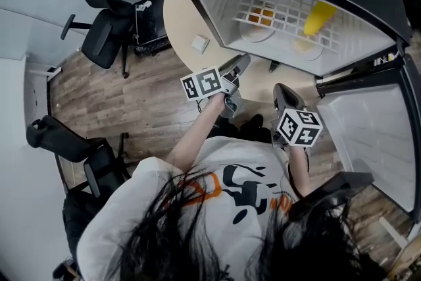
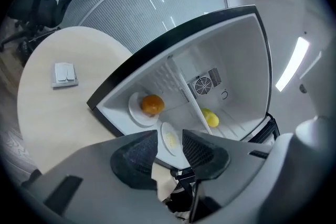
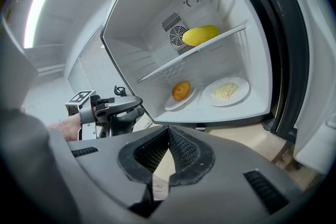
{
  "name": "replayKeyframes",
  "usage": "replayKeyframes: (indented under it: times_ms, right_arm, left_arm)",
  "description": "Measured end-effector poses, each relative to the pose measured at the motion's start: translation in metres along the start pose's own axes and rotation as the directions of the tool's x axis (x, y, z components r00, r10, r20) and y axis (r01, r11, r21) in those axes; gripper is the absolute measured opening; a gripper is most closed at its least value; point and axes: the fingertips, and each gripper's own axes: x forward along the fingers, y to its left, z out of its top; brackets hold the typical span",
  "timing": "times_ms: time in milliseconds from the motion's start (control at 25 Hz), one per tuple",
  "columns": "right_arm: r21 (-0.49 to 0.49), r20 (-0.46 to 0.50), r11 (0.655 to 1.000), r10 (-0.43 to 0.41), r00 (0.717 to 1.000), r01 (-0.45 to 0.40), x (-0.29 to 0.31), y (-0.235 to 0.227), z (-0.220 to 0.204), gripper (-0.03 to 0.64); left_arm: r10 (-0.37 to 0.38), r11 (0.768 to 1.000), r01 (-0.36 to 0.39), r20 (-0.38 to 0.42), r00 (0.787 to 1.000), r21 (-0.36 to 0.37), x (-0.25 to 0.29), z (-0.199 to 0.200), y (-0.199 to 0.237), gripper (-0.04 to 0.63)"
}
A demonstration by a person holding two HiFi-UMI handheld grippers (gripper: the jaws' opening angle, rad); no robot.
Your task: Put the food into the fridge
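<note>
Quick look from my remote station: all the food I can see is already inside the fridge (image 3: pixel 157 8), whose door (image 1: pixel 368 135) hangs wide open.

What's in there:
- a yellow piece (image 3: pixel 199 35), smooth, elongated and a bit lemon-shaped, lying on the wire shelf (image 3: pixel 157 70) toward the back of the fridge, just below the little fan grille
- an orange round piece (image 3: pixel 181 90), glossy and slightly darker on top, sitting on a small white plate (image 3: pixel 173 102) on the fridge floor under that shelf
- a second plate (image 3: pixel 227 91) beside it on the fridge floor, closer to the hinge side, with a flat pile of pale yellowish strands on it (noodles, maybe; I can't tell)

Tongs: the left gripper (image 2: pixel 170 132) is outside the fridge, in front of its opening. Its jaws are narrow with a clear gap, and nothing is between them; through the gap I just see the strand plate far behind. The right gripper (image 3: pixel 168 131) is also out front, nearer the door side. Its jaw tips are pressed together and it's empty.

The fridge sits on a round beige table (image 2: pixel 52 113). A small white switch-like block (image 2: pixel 65 74) lies on the tabletop, well off to the side of the fridge.
</note>
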Motion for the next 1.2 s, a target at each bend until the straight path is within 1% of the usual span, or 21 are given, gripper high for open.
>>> replayKeyframes:
  times_ms: [120, 160, 320, 440, 600, 760, 960, 1200]
  right_arm:
    - [-0.005, -0.006, 1.0, 0.008, 1.0, -0.008, 0.003, 0.004, -0.003, 0.015]
    - [-0.006, -0.008, 1.0, 0.008, 1.0, -0.008, 0.004, 0.004, -0.003, 0.015]
    - [-0.007, -0.008, 1.0, 0.002, 1.0, -0.002, 0.005, 0.008, -0.005, 0.015]
    - [-0.007, 0.002, 1.0, -0.008, 1.0, 0.008, 0.007, 0.013, -0.003, 0.015]
    - [-0.003, 0.017, 1.0, -0.024, 1.0, 0.024, 0.009, 0.025, -0.003, 0.015]
    - [0.012, 0.03, 0.999, -0.045, 0.999, 0.045, 0.009, 0.042, -0.01, 0.015]
    - [0.02, 0.045, 0.997, -0.075, 0.996, 0.074, 0.009, 0.065, -0.022, 0.015]
    - [0.035, 0.072, 0.992, -0.12, 0.99, 0.118, 0.002, 0.095, -0.04, 0.015]
  left_arm:
    - [0.001, 0.998, -0.001, 0.004, 1.0, 0.056, -0.01, 0.001, -0.005, 0.077]
    - [-0.002, 0.997, 0.002, 0.003, 1.0, 0.076, -0.012, 0.001, -0.008, 0.058]
    - [-0.001, 0.988, 0.005, -0.023, 1.0, 0.155, -0.021, -0.001, -0.014, 0.013]
    - [-0.015, 0.977, 0.025, -0.048, 0.999, 0.212, -0.026, -0.001, -0.02, 0.011]
    - [-0.03, 0.95, 0.058, -0.095, 0.995, 0.305, -0.039, -0.001, -0.027, 0.011]
    - [-0.042, 0.932, 0.088, -0.136, 0.99, 0.352, -0.056, -0.001, -0.026, 0.011]
    - [-0.034, 0.909, 0.115, -0.205, 0.978, 0.401, -0.081, -0.007, -0.016, 0.011]
    - [-0.045, 0.857, 0.174, -0.266, 0.963, 0.486, -0.112, -0.012, -0.012, 0.011]
